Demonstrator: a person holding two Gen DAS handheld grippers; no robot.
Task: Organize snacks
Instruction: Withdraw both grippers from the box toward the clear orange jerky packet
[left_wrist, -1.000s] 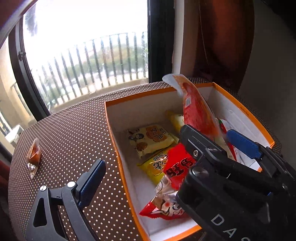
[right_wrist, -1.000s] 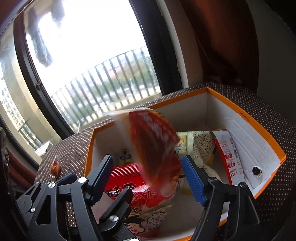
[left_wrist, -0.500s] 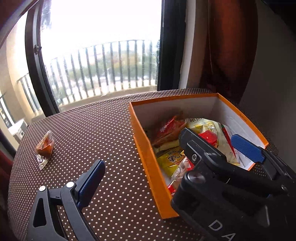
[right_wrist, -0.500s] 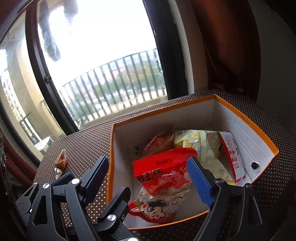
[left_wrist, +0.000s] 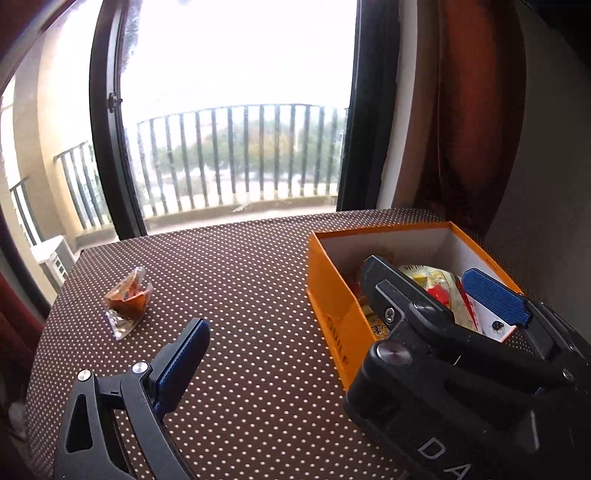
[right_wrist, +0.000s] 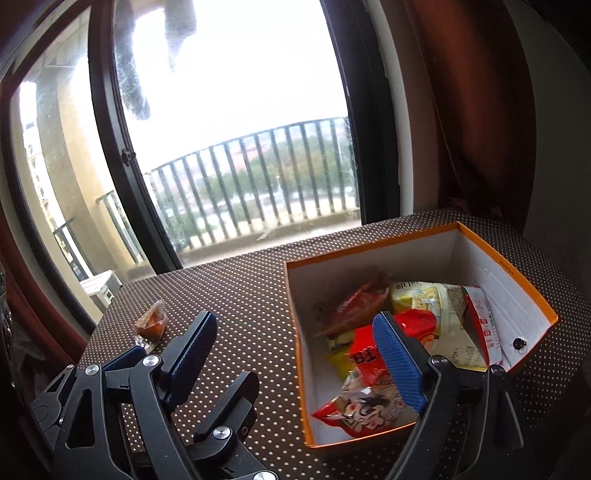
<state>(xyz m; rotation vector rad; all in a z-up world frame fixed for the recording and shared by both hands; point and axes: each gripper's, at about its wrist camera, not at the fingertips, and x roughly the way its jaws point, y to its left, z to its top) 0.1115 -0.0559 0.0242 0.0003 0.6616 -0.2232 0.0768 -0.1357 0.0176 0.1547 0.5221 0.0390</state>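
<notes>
An orange box (right_wrist: 301, 354) with a white inside stands on the right of the dotted brown table and holds several snack packets, among them a red one (right_wrist: 364, 387) and a yellow one (right_wrist: 432, 306). It also shows in the left wrist view (left_wrist: 332, 310). One small clear packet with brown filling (left_wrist: 127, 301) lies alone on the table at the left, also in the right wrist view (right_wrist: 151, 323). My left gripper (left_wrist: 258, 347) is open and empty, right of that packet. My right gripper (right_wrist: 295, 358) is open and empty over the box's left wall.
The round table (left_wrist: 251, 273) has a brown cloth with white dots. A large window and balcony railing stand behind it. A dark red curtain (left_wrist: 476, 122) and a wall are close behind the box on the right.
A red packet left the right gripper and now lies in the box. Both grippers have pulled back and swung left, so the box sits further right in both views.
</notes>
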